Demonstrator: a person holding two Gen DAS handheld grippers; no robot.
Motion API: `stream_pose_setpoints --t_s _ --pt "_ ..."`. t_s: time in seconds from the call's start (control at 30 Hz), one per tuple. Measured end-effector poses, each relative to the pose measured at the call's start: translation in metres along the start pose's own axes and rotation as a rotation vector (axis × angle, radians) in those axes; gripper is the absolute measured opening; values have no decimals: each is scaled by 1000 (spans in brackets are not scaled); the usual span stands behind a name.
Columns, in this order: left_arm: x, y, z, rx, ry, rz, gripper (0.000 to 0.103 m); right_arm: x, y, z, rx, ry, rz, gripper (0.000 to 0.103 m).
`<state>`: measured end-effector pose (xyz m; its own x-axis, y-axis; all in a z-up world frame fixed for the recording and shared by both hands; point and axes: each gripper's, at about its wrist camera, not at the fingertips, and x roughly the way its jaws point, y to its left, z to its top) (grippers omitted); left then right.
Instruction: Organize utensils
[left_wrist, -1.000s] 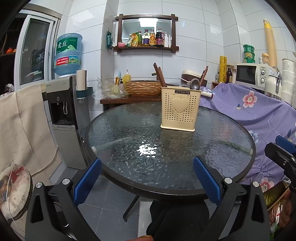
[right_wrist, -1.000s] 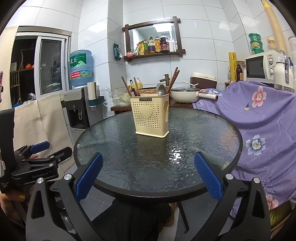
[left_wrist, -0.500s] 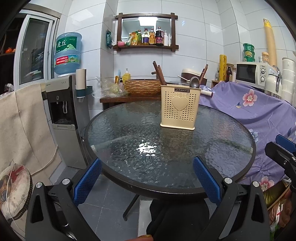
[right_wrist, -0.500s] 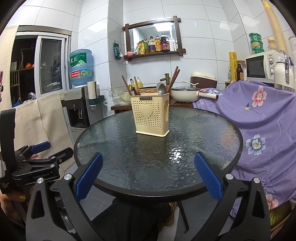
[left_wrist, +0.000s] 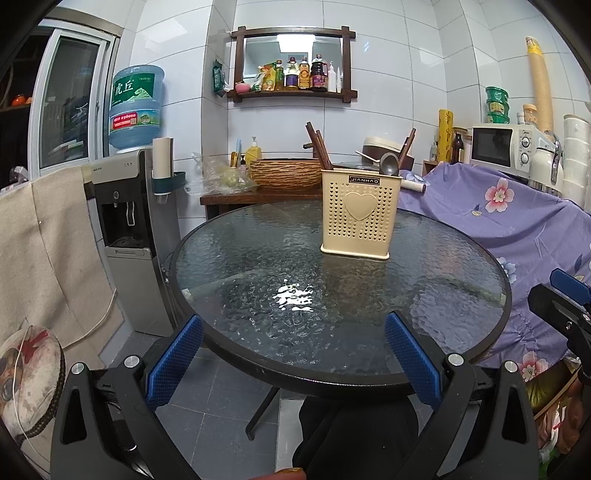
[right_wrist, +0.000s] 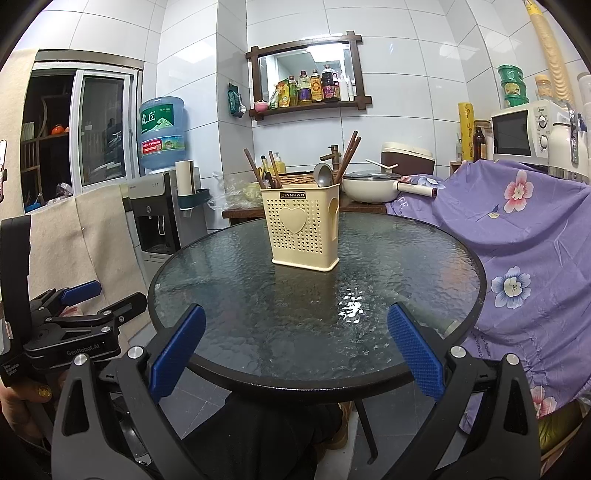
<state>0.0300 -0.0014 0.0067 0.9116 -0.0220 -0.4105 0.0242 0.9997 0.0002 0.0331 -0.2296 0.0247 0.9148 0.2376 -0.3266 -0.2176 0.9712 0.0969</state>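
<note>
A cream perforated utensil holder (left_wrist: 357, 217) (right_wrist: 302, 229) with a heart on its front stands upright on the round glass table (left_wrist: 258, 288) (right_wrist: 295, 332), past its middle. Brown chopsticks (left_wrist: 318, 147) (right_wrist: 347, 154) and a metal spoon (left_wrist: 389, 164) (right_wrist: 323, 175) stick out of its top. My left gripper (left_wrist: 293, 360) hangs open at the table's near edge, nothing between its blue pads. My right gripper (right_wrist: 295, 352) is likewise open and empty at the near edge. The left gripper (right_wrist: 99, 299) shows in the right wrist view at lower left, held by a hand.
A water dispenser (left_wrist: 129, 229) stands left of the table. A purple flowered cloth (left_wrist: 517, 229) covers furniture on the right, with a microwave (left_wrist: 506, 146) behind. A side counter behind carries a woven basket (left_wrist: 286, 172) and a pot (right_wrist: 369, 186). Grey floor tiles lie below.
Both views have shifted only slightly; the holder sits a little higher in the left wrist view. Both grippers stay open and empty.
</note>
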Motion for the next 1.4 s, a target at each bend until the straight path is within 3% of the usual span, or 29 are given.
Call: stream_pose_setpoints --t_s 1.4 --pt "1 3 3 -15 17 -11 97 3 -1 1 1 11 8 97"
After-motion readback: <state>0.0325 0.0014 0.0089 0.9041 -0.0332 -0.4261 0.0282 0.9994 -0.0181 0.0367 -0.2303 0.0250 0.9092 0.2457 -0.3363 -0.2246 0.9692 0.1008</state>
